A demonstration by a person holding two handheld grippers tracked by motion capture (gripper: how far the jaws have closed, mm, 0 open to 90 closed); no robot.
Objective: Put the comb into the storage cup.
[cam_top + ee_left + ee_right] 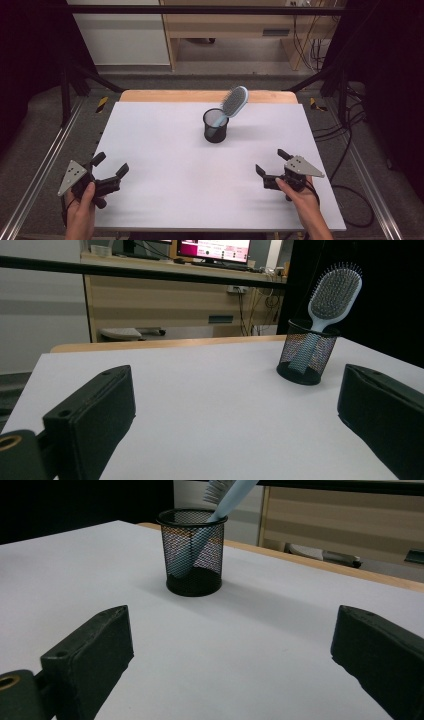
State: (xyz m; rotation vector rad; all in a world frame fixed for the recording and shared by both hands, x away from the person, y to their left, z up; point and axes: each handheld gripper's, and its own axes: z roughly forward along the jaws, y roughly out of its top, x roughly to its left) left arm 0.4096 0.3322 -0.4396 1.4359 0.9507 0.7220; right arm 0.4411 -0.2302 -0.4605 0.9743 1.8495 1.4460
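while the hairbrush [234, 101] leans in the mesh cup [216, 126], both grippers' jaws gape wide, empty

Black wire-mesh cup [216, 126] (metal), matt white table [165, 165].

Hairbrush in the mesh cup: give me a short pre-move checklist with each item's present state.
1. Hairbrush sits handle-down in the mesh cup, head leaning over the rim: ok.
2. Cup upright on the white table: ok.
3. Left gripper open, holding nothing: ok.
4. Right gripper open, holding nothing: ok.
5. Table between both grippers and cup is bare: ok.
6. Cup steady enough not to tip if the brush is pulled: cannot tell.
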